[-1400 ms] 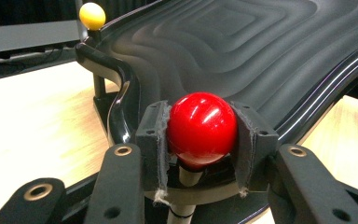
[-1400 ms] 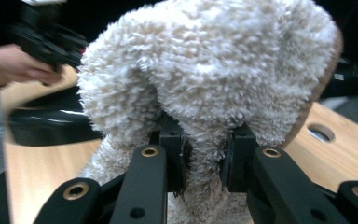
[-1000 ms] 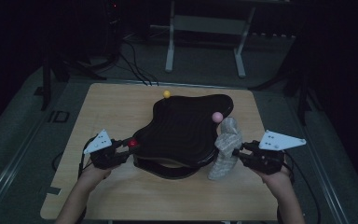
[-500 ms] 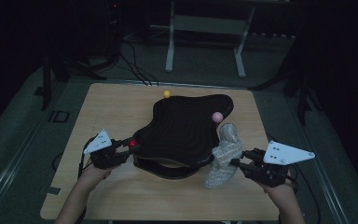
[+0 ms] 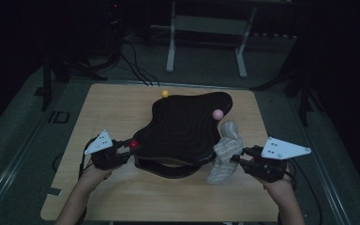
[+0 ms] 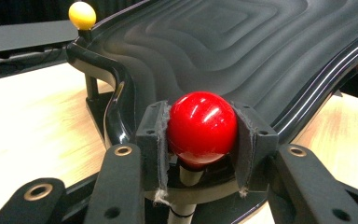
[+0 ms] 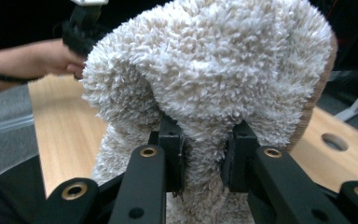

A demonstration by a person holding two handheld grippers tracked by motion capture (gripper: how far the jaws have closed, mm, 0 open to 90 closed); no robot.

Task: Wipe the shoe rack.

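Both grippers reach inward: left gripper [image 5: 122, 148] jaws clamp the red knob [image 6: 202, 127], right gripper [image 5: 244, 161] jaws pinch the fluffy cloth [image 7: 205, 93].

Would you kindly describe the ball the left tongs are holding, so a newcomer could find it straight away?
On the wooden table sits a wavy black tray with small balls on stalks at its edges. The red ball is at the tray's near-left corner, clamped in the left tongs. It is the red one; its neighbours are a yellow ball and a pink ball.
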